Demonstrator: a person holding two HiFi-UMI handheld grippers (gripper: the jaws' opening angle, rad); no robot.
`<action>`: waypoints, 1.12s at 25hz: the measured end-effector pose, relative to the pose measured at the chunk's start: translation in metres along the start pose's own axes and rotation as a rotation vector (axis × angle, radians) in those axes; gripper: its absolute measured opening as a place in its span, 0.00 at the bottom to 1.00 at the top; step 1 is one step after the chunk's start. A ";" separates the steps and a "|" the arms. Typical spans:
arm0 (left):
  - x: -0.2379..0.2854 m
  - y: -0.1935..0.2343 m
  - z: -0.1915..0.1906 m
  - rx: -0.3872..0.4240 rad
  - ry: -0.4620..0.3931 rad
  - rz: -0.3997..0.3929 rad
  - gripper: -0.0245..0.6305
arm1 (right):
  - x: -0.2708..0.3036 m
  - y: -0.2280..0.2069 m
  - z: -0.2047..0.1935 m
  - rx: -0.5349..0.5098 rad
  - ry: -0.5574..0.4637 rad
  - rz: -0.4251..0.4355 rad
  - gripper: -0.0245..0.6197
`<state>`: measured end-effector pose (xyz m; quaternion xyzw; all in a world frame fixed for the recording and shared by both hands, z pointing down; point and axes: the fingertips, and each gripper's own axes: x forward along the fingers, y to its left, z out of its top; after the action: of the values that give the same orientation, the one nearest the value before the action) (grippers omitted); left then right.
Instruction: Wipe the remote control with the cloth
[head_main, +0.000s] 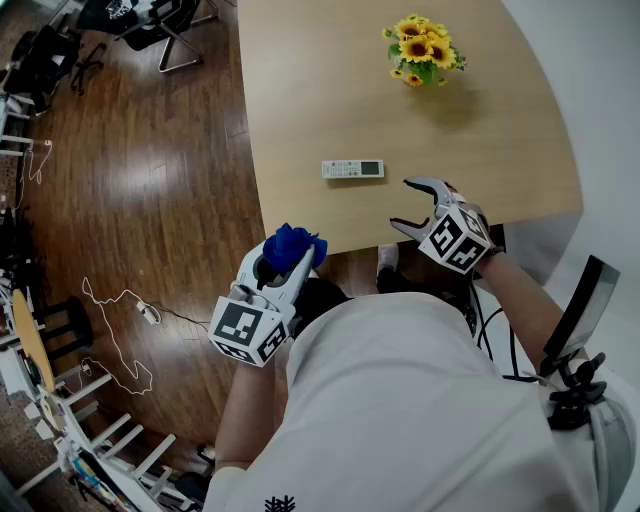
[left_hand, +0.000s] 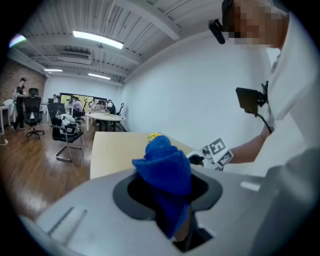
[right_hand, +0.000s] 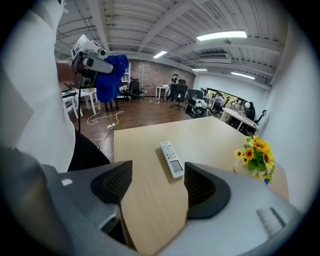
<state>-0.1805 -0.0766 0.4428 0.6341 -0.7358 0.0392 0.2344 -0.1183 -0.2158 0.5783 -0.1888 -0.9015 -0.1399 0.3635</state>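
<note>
My left tongs (head_main: 284, 263) grip one blue cloth (head_main: 294, 243); right tongs (head_main: 412, 205) gape at the surface's (head_main: 320, 80) edge near one remote control (head_main: 352, 169).

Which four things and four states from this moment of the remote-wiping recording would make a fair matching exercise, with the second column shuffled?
Things:
1. cloth
2. remote control
3. sunflowers
4. right gripper

States:
A. lying flat on the table
B. jaws apart, nothing between them
C. clamped in the left gripper
D. standing on the table's side farthest from the person

Pairs: 1-C, 2-A, 3-D, 4-B
</note>
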 end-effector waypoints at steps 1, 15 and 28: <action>0.000 0.003 0.002 -0.006 0.004 -0.004 0.26 | 0.006 -0.002 0.005 -0.018 0.000 0.012 0.55; 0.001 0.046 0.018 0.015 0.071 -0.015 0.26 | 0.139 -0.038 0.002 -0.130 0.075 0.166 0.55; -0.012 0.070 -0.001 -0.038 0.103 0.055 0.26 | 0.179 -0.038 -0.026 -0.121 0.119 0.346 0.45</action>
<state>-0.2455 -0.0519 0.4557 0.6064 -0.7405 0.0642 0.2825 -0.2379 -0.2168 0.7188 -0.3538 -0.8226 -0.1400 0.4226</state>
